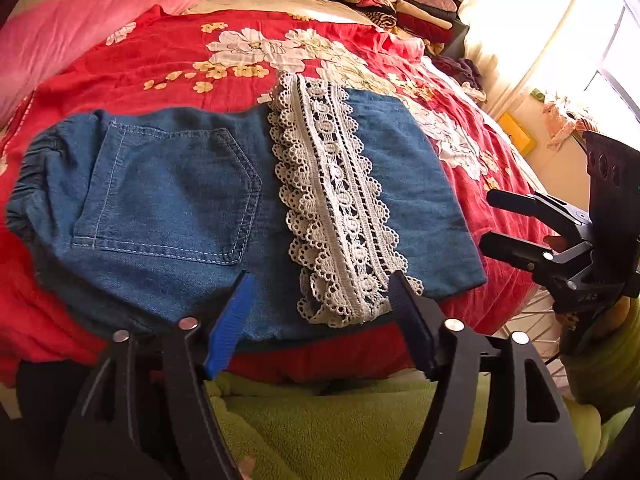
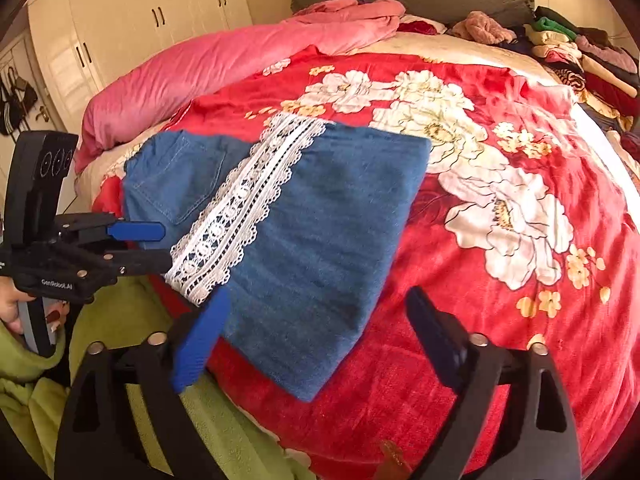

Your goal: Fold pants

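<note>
Left gripper (image 1: 320, 300): nearest to my left wrist view, its fingers spread wide over the near hem at six o'clock, gripping nothing.
Right gripper (image 2: 316, 320): fingers wide too, empty, poised above the near corner of the denim.
Pants (image 1: 224, 208): blue denim lying folded flat on the bed, pocket (image 1: 172, 192) up toward nine o'clock, lace trim (image 1: 336, 200) running from six to twelve.
Red blanket (image 2: 500, 320): floral, under the pants, open space toward three o'clock.
Step, as I judge it: a fold looks just laid; next likely another fold or smoothing.
Doing it well: I'd pinch both layers at the near edge, keep the lace flat, lift evenly with both hands.
Clothes pile (image 2: 580, 52): far off at one o'clock, well apart.
</note>
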`<state>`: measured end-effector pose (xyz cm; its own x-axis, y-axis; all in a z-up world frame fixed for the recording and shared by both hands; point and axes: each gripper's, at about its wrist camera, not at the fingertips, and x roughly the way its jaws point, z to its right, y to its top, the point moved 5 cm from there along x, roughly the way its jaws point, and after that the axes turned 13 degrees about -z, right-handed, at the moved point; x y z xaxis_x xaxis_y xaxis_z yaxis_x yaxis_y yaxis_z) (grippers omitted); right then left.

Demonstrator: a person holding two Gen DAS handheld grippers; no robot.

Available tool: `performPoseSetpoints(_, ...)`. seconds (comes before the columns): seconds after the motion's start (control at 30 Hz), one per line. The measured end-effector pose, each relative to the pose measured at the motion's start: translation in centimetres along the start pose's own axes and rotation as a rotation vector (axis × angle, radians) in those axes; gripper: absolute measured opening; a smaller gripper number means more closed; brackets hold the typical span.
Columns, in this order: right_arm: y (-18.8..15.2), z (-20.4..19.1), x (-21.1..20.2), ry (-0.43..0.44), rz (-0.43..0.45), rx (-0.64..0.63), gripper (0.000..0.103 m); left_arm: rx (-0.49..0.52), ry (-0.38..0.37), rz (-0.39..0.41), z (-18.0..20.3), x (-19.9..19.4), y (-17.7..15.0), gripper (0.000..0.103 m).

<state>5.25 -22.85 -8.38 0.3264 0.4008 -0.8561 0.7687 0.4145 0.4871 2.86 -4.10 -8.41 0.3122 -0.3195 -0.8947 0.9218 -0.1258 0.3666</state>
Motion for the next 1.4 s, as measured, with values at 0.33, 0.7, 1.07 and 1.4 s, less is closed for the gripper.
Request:
performPoseSetpoints(0.33,2.0,0.2,-2.4,-0.035,0.069,0.0,0.095,-0.013,0.064,0.077,-0.9,-2.8,0.3,0.09)
performPoseSetpoints(0.7,8.3,-4.2,-3.3,-0.009,0.12,-0.122,0.095,-0.183,0.112,0.155,-7.6,-6.5,-0.3,0.092)
performPoseSetpoints(1.07,16.5,-13.0,3.0,0.117,0.015,-0.33,0.095,-0.351,0.01,0.147,-14.3,-5.7,-1.9,0.081)
performPoseSetpoints(1.4,21.4,-20.8,12.4,0.236,-0.206,-0.468,0.095,-0.36,-0.017,0.155,-15.2,-4.1,-1.8,0.06)
